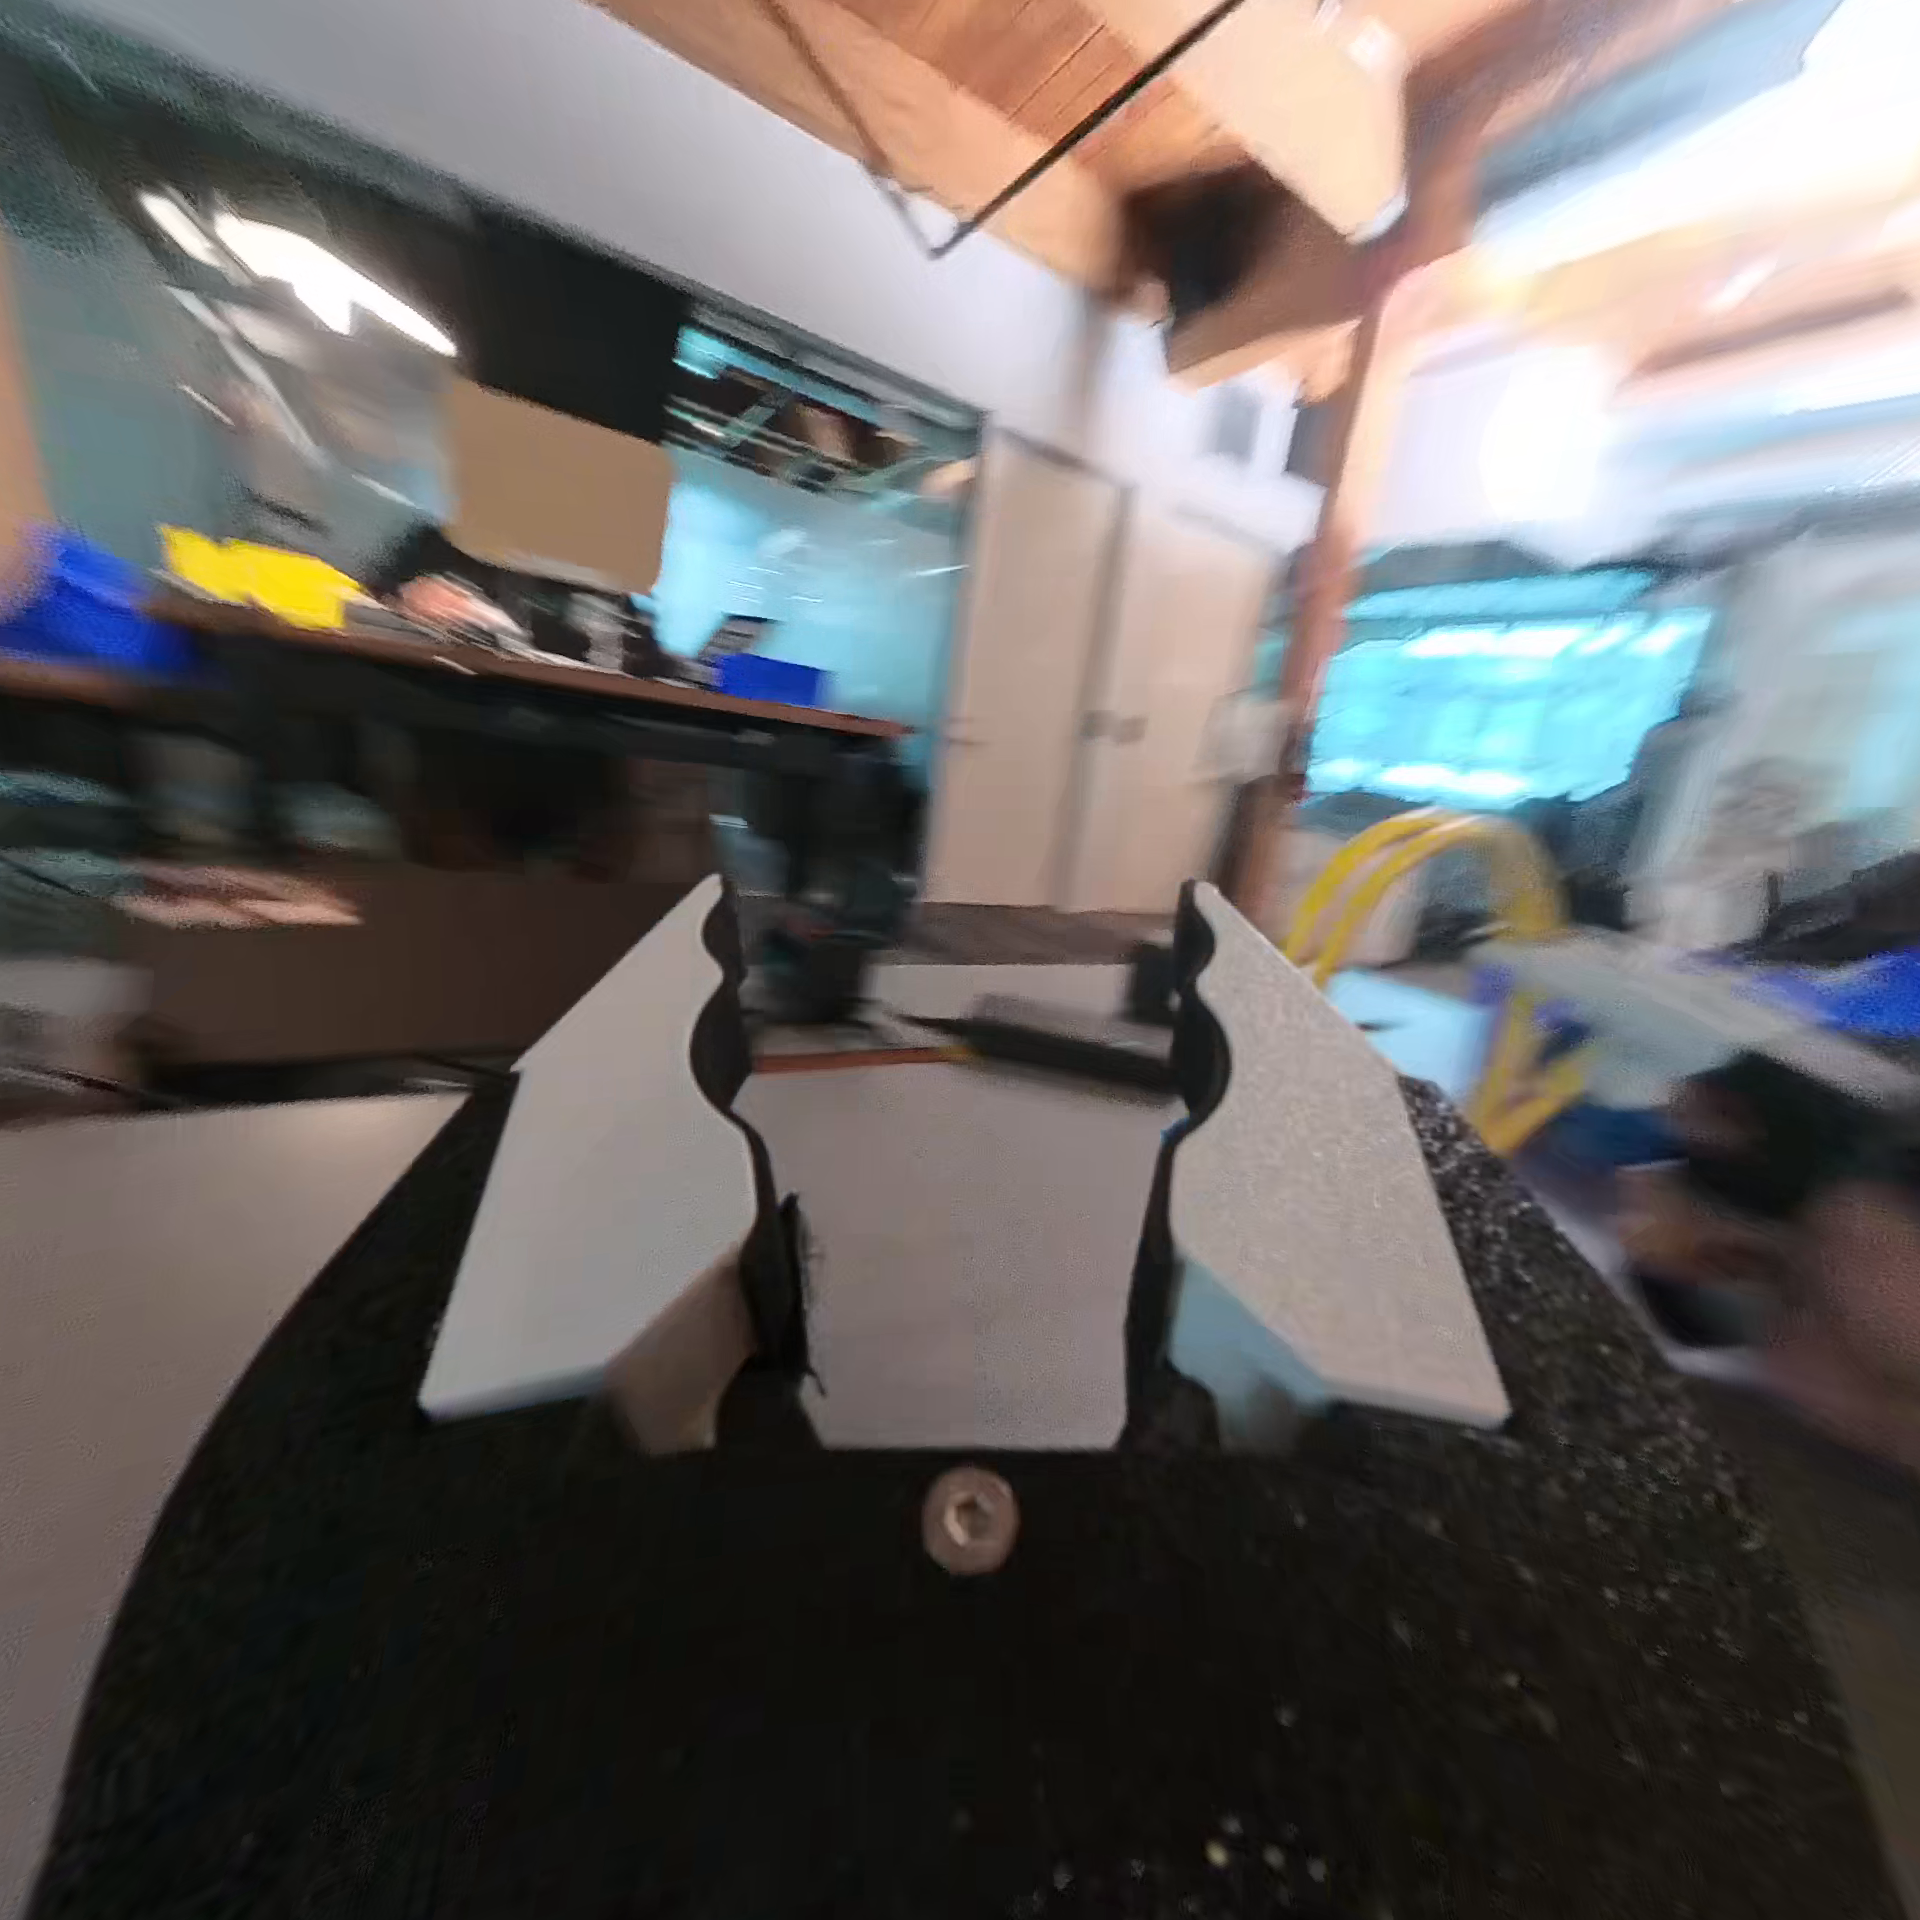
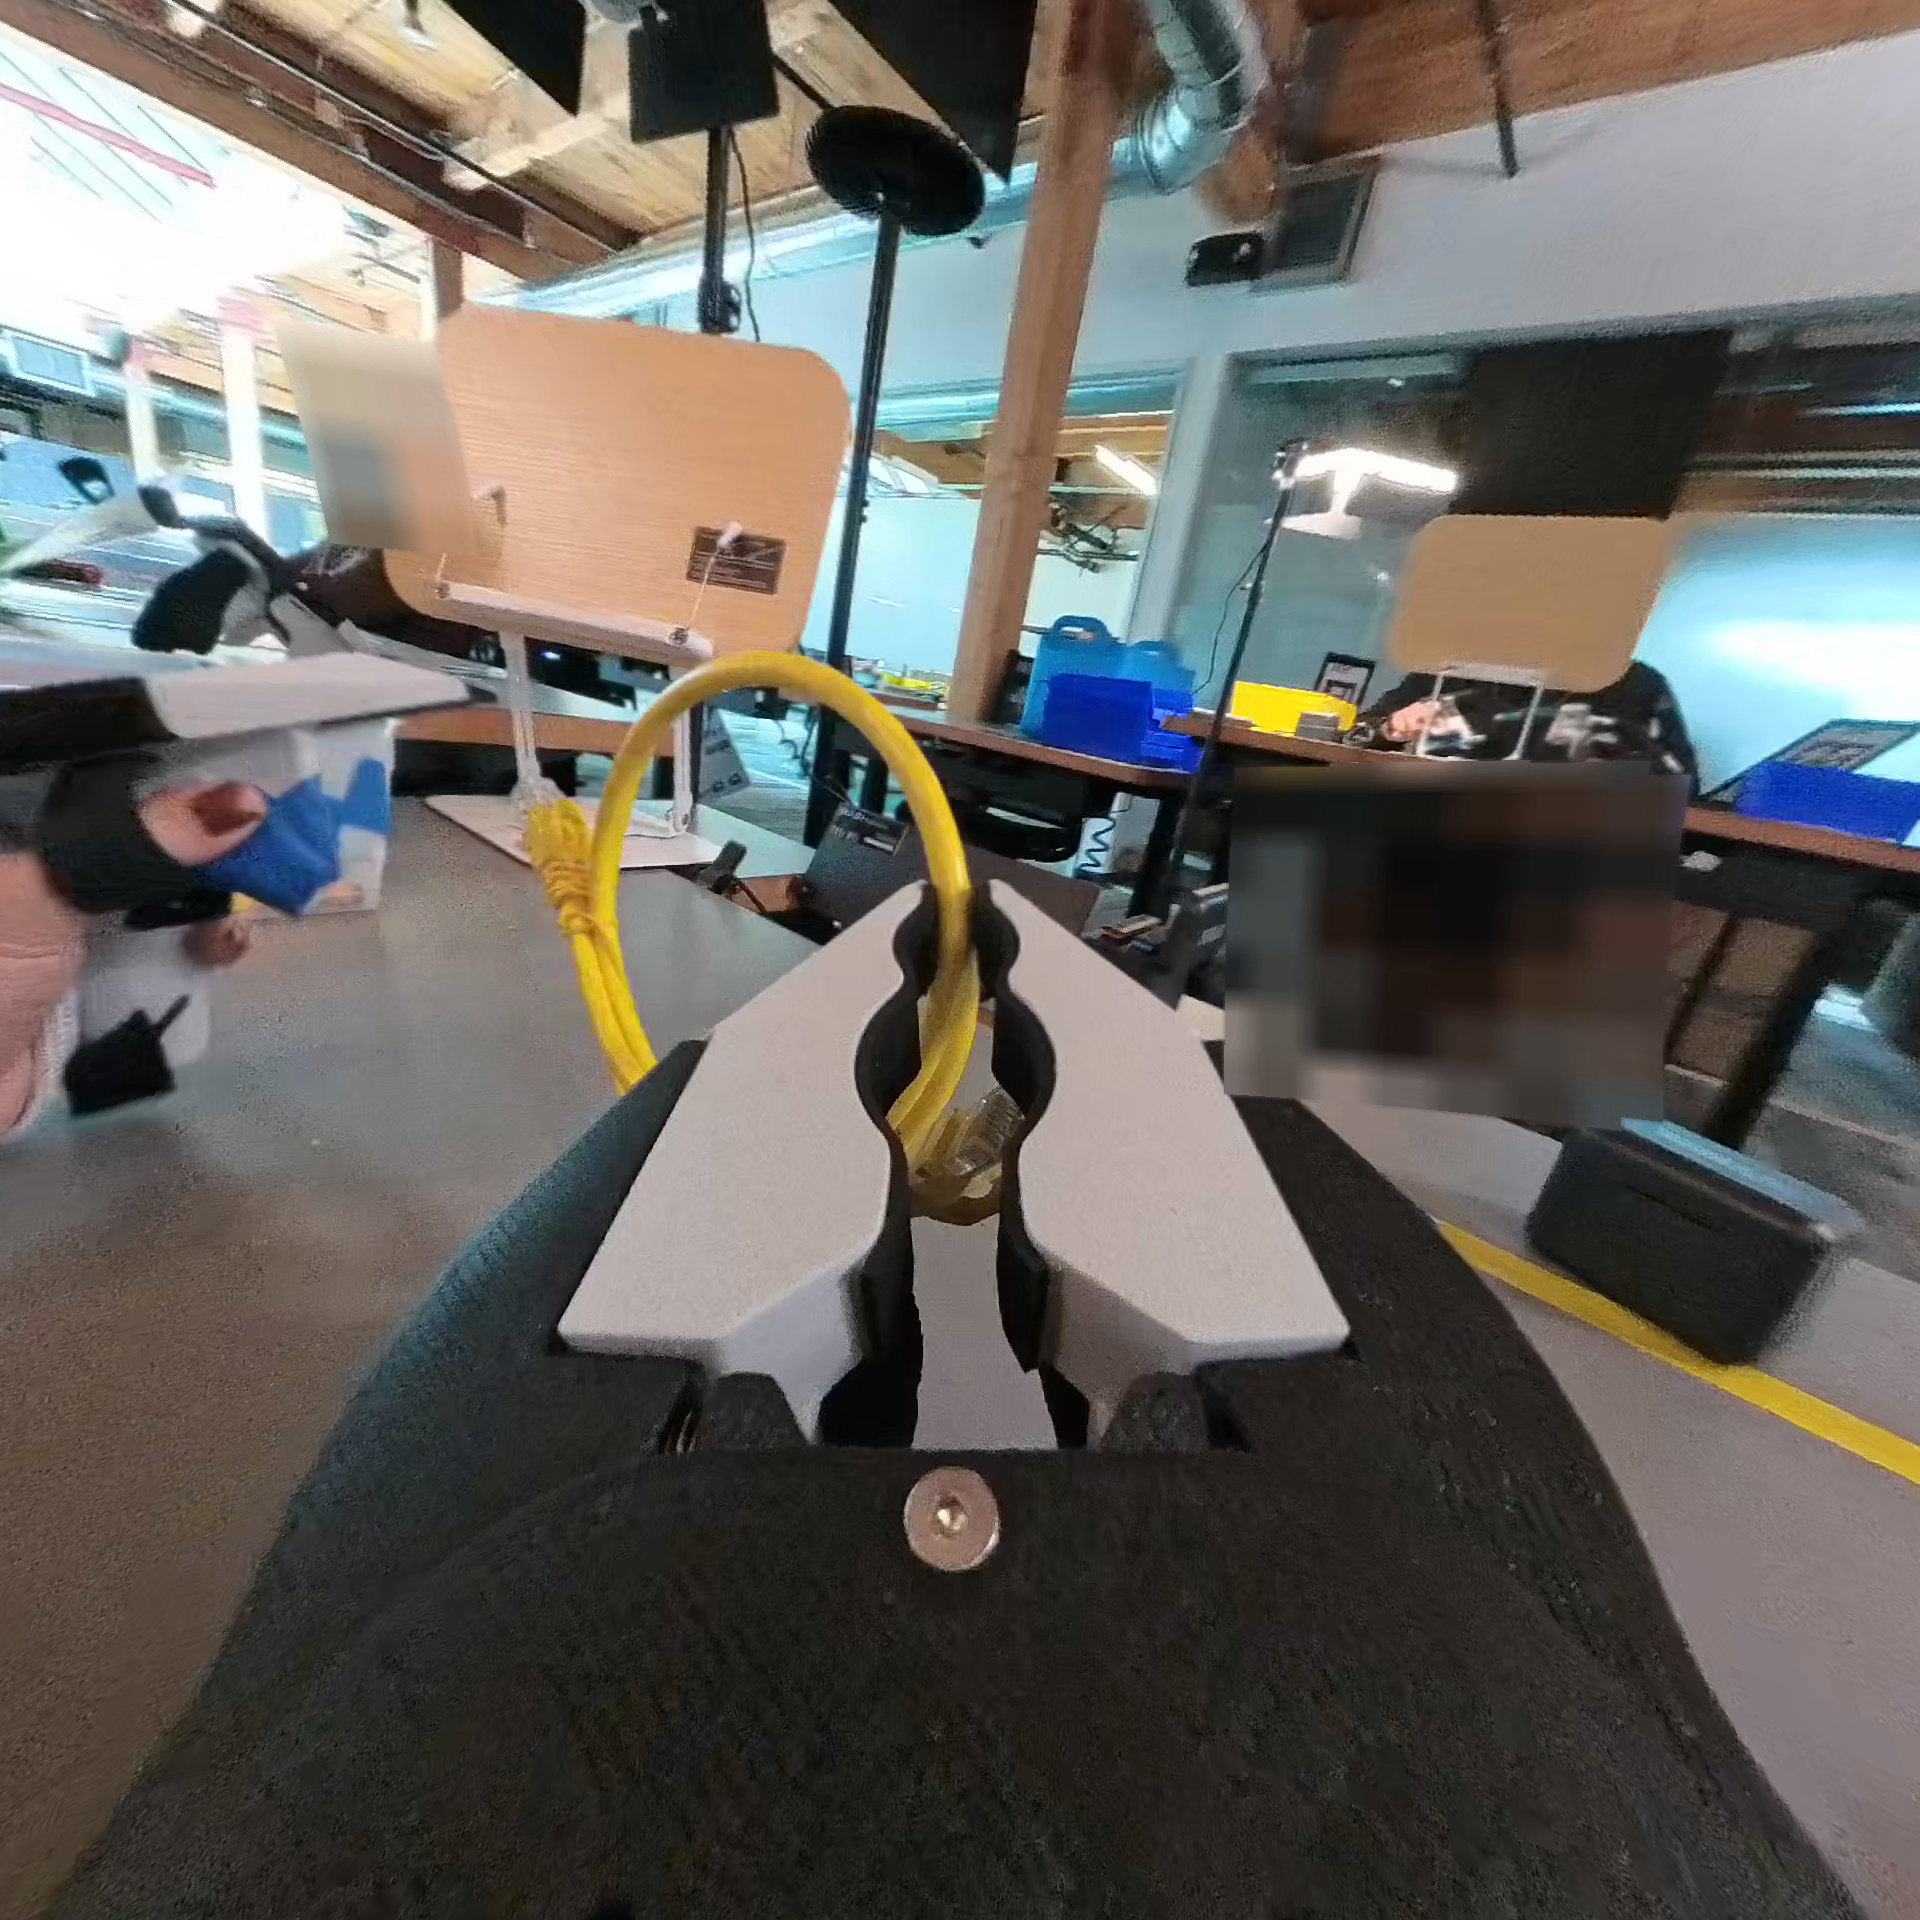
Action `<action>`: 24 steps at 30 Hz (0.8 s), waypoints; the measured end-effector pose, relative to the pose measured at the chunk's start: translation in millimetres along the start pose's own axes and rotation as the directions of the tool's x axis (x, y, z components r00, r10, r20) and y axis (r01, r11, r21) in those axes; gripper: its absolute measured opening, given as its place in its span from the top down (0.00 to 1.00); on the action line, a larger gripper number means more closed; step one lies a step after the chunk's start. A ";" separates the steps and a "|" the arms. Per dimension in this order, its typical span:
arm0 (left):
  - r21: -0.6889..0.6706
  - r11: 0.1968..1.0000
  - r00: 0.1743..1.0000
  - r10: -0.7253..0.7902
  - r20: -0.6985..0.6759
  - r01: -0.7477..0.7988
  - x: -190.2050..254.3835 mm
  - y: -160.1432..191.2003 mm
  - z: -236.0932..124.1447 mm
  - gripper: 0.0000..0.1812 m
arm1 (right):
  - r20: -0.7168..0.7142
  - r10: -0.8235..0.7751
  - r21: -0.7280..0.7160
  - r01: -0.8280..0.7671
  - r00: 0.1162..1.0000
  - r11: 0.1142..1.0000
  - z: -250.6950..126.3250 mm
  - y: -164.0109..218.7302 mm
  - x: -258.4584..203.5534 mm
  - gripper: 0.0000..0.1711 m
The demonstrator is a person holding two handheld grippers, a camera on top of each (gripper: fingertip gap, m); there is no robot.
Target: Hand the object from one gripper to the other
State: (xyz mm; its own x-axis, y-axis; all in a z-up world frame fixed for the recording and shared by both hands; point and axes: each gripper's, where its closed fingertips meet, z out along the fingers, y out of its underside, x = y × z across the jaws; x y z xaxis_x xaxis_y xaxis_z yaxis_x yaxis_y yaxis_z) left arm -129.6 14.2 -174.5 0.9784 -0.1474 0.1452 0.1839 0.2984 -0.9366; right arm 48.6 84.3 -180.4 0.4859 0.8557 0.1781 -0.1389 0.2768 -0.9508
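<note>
- Right gripper (image 2: 971, 904): closed on yellow cable (image 2: 914, 790) loop.
- Left gripper (image 1: 961, 925): wide open, empty, off to one side.
- Handover: seemingly not yet done; cable in one gripper only.

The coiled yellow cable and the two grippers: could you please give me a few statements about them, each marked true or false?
1. The right gripper is shut on the coiled yellow cable. True.
2. The left gripper holds the cable too. False: it is open, with nothing between its fingers.
3. The cable's clear plastic connector sits between the right gripper's fingers. True.
4. The cable lies flat on the grey table. False: its loop stands up above the right gripper.
5. In the right wrist view, the left gripper shows at the left edge. True: it is off to the side, apart from the cable.
</note>
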 end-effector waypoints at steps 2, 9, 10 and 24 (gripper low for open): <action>-0.037 0.961 0.953 0.277 0.122 -0.275 -4.6 -6.9 -6.2 0.61 | -0.021 -0.038 -0.005 0.038 0.999 0.999 -16.0 -8.4 -8.1 0.97; -0.178 0.772 0.738 0.636 0.227 -0.610 -3.6 2.6 3.6 0.59 | -0.320 -0.339 -0.066 0.336 0.885 0.939 -105.6 -75.6 28.4 0.97; -0.156 0.793 0.762 0.610 0.218 -0.589 -1.9 2.1 4.0 0.58 | -0.411 -0.402 -0.108 0.394 0.818 0.913 -127.0 -91.0 48.7 0.97; -0.141 0.903 0.879 0.428 0.210 -0.406 -14.3 9.7 3.3 0.58 | -0.794 -0.236 -0.441 -0.263 0.561 0.858 -268.9 -64.1 286.5 0.72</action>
State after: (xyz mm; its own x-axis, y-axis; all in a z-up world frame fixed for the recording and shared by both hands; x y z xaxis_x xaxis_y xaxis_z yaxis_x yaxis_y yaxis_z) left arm -141.6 22.3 -184.6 0.9588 0.1956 -0.2061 -0.2442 0.1964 -0.9496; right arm 428.7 194.1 -136.5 0.9901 0.0673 0.1232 0.1335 -0.1805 -0.9745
